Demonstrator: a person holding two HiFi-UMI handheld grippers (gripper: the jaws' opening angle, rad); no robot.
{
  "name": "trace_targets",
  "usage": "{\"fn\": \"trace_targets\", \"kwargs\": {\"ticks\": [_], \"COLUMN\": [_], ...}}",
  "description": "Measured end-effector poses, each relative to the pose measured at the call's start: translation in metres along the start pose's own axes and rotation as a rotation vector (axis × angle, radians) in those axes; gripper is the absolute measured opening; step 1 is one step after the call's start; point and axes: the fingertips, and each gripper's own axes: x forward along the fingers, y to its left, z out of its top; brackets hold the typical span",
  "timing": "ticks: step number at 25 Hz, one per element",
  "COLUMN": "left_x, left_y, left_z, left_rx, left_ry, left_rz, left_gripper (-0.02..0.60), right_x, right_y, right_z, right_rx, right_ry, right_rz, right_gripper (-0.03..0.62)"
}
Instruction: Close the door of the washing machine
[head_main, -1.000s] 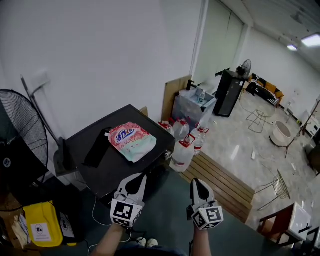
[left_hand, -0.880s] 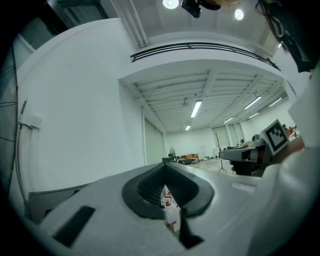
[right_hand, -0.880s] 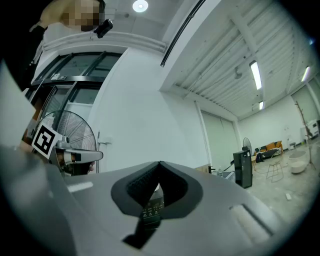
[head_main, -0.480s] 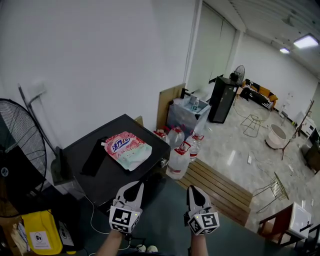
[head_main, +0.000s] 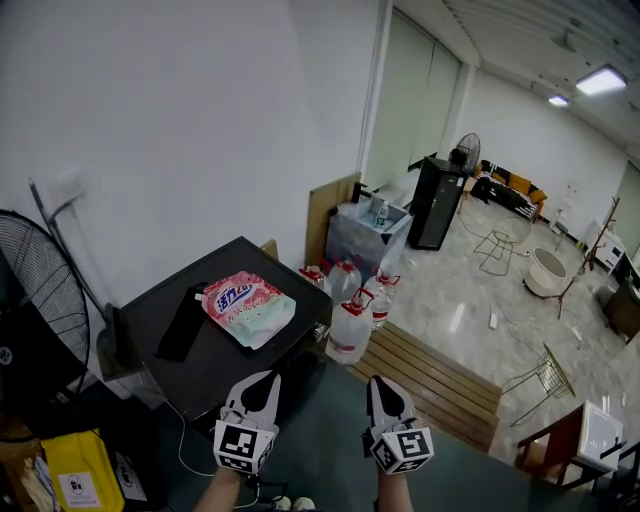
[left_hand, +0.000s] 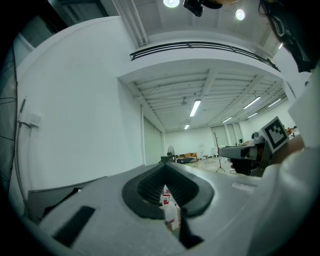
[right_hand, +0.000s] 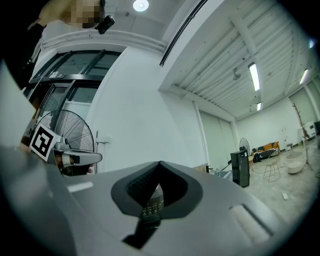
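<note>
The washing machine (head_main: 170, 358) is a black box against the white wall, seen from above in the head view. Its door does not show from here. A pink detergent pouch (head_main: 248, 308) and a flat black item (head_main: 186, 322) lie on its lid. My left gripper (head_main: 266, 380) hovers just in front of the machine's near corner, jaws together and empty. My right gripper (head_main: 379, 384) is beside it to the right, also shut on nothing. In the right gripper view a dark control panel (right_hand: 151, 210) shows through the gap behind the closed fingertips (right_hand: 160, 164).
Several water bottles (head_main: 348, 325) stand on the floor right of the machine, beside a wooden slatted platform (head_main: 430, 375). A large black fan (head_main: 40, 335) and a yellow box (head_main: 70, 482) are at the left. A cable (head_main: 190, 455) trails on the floor.
The head view has tilted up, so the machine and both grippers sit a little lower in the frame. Both grippers stay still and shut.
</note>
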Motion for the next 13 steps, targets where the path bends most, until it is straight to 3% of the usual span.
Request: {"fn": "trace_targets", "kwargs": {"ticks": [13], "left_x": [-0.0015], "left_y": [0.0002], "left_z": [-0.0059], "left_rx": [-0.006], "left_ry": [0.018], "left_rz": [-0.004], "left_gripper": [0.006], "right_x": [0.0009], "right_y": [0.0012], "right_z": [-0.0038], "right_rx": [0.002], "right_ry": [0.017], "right_rz": [0.002], "right_gripper": [0.009]}}
